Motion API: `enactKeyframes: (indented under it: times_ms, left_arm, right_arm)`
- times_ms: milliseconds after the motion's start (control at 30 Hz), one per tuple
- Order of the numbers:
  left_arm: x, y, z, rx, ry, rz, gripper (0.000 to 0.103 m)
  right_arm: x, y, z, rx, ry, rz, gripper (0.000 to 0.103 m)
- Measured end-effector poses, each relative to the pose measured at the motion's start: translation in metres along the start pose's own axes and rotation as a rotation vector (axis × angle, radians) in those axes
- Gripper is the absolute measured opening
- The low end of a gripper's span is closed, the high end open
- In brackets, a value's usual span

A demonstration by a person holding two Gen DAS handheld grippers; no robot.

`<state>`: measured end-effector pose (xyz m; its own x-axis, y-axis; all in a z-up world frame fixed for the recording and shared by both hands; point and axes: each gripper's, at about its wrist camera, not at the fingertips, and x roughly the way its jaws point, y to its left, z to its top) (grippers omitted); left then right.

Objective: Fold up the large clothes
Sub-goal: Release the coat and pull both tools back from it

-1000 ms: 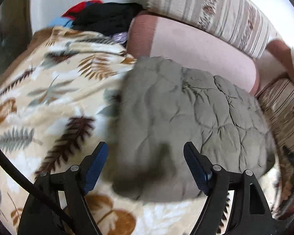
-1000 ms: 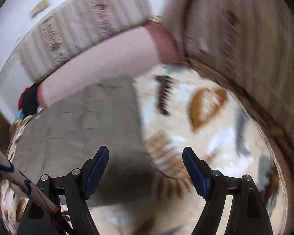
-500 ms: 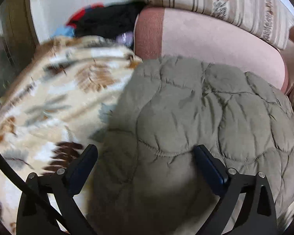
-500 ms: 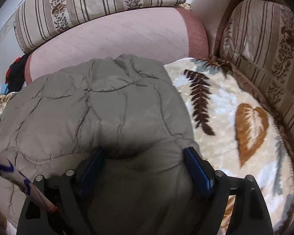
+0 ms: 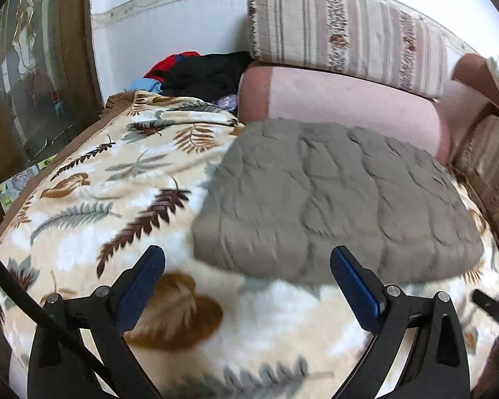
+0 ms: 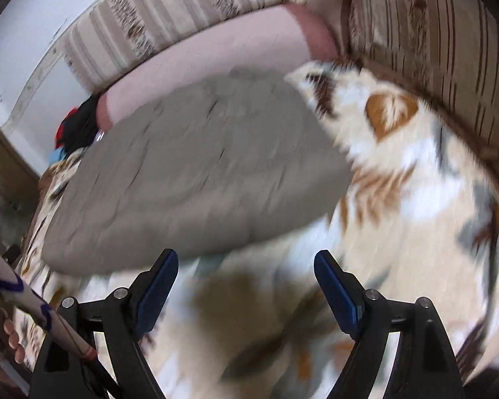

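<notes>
A grey-green quilted jacket lies folded into a flat rectangular bundle on a leaf-print blanket. It also shows in the right wrist view, blurred. My left gripper is open and empty, held just short of the bundle's near edge. My right gripper is open and empty, also just short of the near edge, over the blanket.
A pink bolster and striped cushion line the back. A striped sofa arm stands at the right. A pile of black, red and blue clothes lies at the back left by a wooden door.
Both grippers have pulled back from over the folded jacket to just in front of its near edge. The jacket lies where it was.
</notes>
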<state>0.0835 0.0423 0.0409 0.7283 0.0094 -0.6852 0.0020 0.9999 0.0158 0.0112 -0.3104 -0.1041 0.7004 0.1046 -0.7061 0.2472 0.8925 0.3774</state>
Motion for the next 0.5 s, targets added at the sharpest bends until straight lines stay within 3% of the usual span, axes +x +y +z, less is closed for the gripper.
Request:
enactKeyframes:
  times_ms: [100,233,400,500]
  left_arm:
    - [-0.031,-0.014,-0.017,0.059,-0.06,0.071,0.099]
    - [-0.059,-0.02,-0.034,0.063,-0.103,0.064,0.099]
    - [-0.065,-0.027,-0.05,0.046,-0.054,0.066,0.1]
    - [-0.067,-0.035,-0.057,0.058,-0.013,0.026,0.1]
  right_arm:
    - [-0.005,0.016,-0.022,-0.002,0.033,0.026,0.087]
    - [-0.013,0.033,-0.043,-0.055,0.033,0.034,0.087]
    - [-0.027,0.047,-0.059,-0.131,-0.017,-0.022,0.087]
    - [-0.033,0.047,-0.062,-0.153,-0.038,-0.051,0.087]
